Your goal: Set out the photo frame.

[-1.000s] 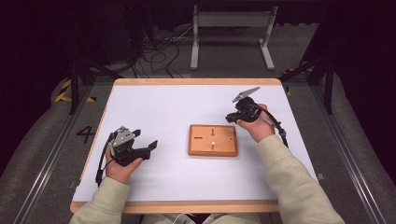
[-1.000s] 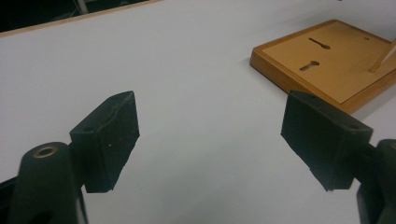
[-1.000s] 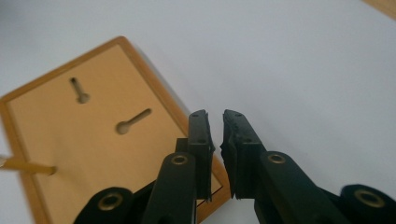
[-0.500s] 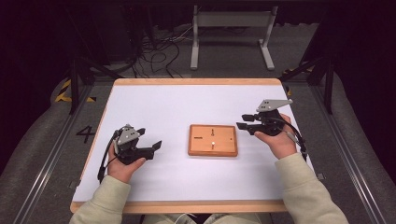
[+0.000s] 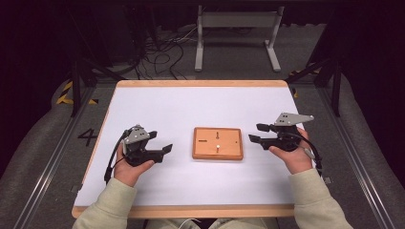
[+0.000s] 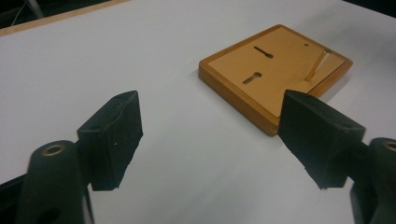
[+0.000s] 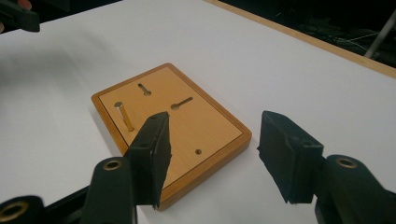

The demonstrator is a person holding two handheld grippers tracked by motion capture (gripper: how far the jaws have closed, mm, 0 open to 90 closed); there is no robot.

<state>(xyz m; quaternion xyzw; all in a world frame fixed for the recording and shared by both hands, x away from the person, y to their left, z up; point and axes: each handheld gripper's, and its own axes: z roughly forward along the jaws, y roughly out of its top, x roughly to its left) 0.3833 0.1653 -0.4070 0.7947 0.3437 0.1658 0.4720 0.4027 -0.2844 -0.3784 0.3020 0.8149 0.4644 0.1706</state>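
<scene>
Wooden board (image 5: 218, 143) lay flat mid-table between the two tools, a brass peg (image 7: 124, 116) standing in it. Right gripper (image 5: 258, 133) had pulled back to the board's right, jaws just opening, empty. Left gripper (image 5: 161, 148) stood wide, holding nothing, suggesting the peg was just seated.

numeral "4" (image 5: 88, 137) on the floor

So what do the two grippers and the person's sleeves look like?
Both grippers, left gripper and right gripper, are black with two blocky jaws, a grey three-cornered plate on top and a black trailing cable. The sleeves are pale cream, long, with ribbed cuffs.
</scene>
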